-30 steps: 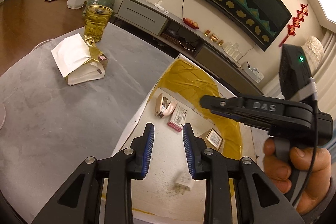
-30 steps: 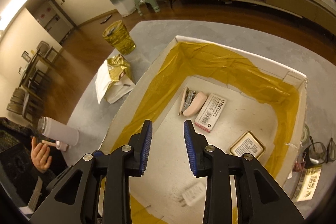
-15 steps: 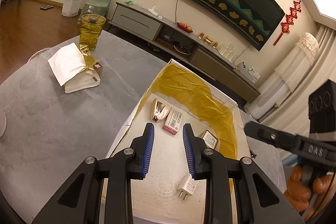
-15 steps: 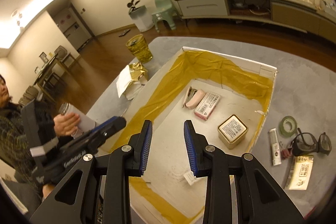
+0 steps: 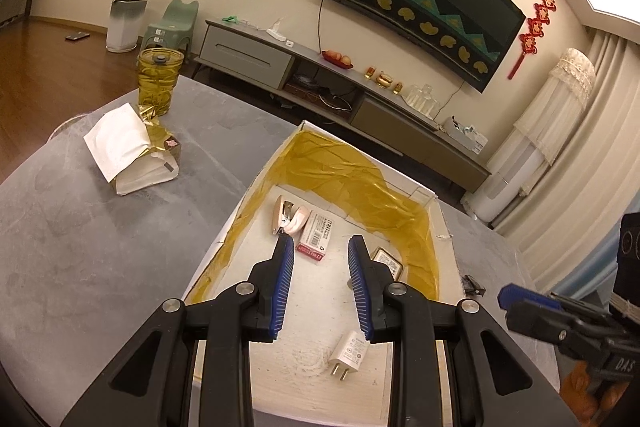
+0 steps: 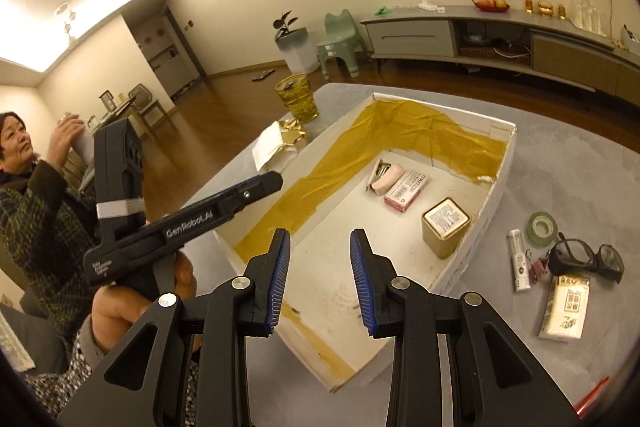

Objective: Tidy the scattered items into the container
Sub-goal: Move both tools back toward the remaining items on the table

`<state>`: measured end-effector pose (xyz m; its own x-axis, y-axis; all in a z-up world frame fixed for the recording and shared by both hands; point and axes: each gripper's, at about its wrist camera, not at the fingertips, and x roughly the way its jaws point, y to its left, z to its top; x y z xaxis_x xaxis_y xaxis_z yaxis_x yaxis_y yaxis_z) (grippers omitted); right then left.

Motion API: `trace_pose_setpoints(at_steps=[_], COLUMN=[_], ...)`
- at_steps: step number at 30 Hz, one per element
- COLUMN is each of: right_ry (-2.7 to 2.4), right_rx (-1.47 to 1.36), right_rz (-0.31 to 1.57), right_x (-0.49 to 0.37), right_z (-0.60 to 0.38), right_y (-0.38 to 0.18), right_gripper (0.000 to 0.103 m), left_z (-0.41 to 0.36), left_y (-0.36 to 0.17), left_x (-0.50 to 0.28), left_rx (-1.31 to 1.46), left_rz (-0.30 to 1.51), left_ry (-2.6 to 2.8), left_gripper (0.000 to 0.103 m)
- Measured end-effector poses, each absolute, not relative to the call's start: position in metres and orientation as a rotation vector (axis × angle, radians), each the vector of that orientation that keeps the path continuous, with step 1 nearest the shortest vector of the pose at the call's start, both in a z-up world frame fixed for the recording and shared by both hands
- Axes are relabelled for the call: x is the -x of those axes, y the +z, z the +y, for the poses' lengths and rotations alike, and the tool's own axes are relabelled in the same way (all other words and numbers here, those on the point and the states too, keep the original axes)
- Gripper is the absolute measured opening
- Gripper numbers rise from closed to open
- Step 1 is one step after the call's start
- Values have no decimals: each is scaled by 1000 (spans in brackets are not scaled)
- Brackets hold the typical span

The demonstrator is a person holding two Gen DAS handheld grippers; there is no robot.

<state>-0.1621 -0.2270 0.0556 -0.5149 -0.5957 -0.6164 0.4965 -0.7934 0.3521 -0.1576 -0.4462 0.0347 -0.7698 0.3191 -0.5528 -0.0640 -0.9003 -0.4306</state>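
Holding both grippers above the box (image 6: pixel 496 187), you have nothing in either one. Your left gripper (image 5: pixel 321 283) hangs over the near half of the box floor with its jaws parted and empty. Your right gripper (image 6: pixel 320 279) is over the near end of the box, jaws likewise spread with nothing between the blue pads (image 6: pixel 280 279).

Inside the box, you can see four things. A pink stapler (image 6: pixel 386 175) lies toward the far end, and a red-and-white carton (image 6: pixel 406 190) sits just beside it, touching or nearly so. A gold tin (image 6: pixel 445 227) stands close to the right wall. A white plug (image 5: pixel 348 351) lies flat on the floor at the near end, prongs pointing toward you, just below your left gripper's right finger. Yellow tape (image 6: pixel 360 147) lines the far and left inner walls.

Outside the box, on the grey table (image 6: pixel 560 167) to its right, several items are scattered: a roll of green tape (image 6: pixel 542 227), a white tube (image 6: pixel 518 259), a pink clip (image 6: pixel 538 267) touching the tube, dark goggles (image 6: pixel 584 259), and a white-and-gold pack (image 6: pixel 566 307) nearest you. All lie well clear of your right gripper.

To the left of the box, a white bag (image 5: pixel 128 151) with gold foil lies on the table, and a yellow jar (image 5: pixel 158 83) stands behind it at the table's far edge.
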Motion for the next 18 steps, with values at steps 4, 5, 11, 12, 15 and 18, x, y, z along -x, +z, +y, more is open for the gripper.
trace_pose_setpoints(at_steps=[4, 5, 11, 12, 15, 18], right_ry=[-2280, -2276, -2262, -2262, -2272, -2288], right_rx=[-986, -982, -935, -929, -911, -894], right_rz=[-203, -209, -242, -246, -247, -261], right_x=[149, 146, 125, 122, 110, 97], right_z=[-217, -214, -197, -194, -184, -171], right_y=[51, 51, 50, 50, 46, 39], right_gripper=[33, 33, 33, 33, 33, 33], left_z=[-438, -436, -424, -420, -405, -384], left_y=[38, 39, 46, 48, 53, 55], left_x=[153, 153, 146, 145, 140, 135], left_rx=[949, 948, 938, 937, 932, 930], left_rz=[-541, -533, -489, -475, -427, -357], left_ry=[2721, 2722, 2720, 2718, 2707, 2688], left_gripper=[30, 30, 30, 30, 30, 30])
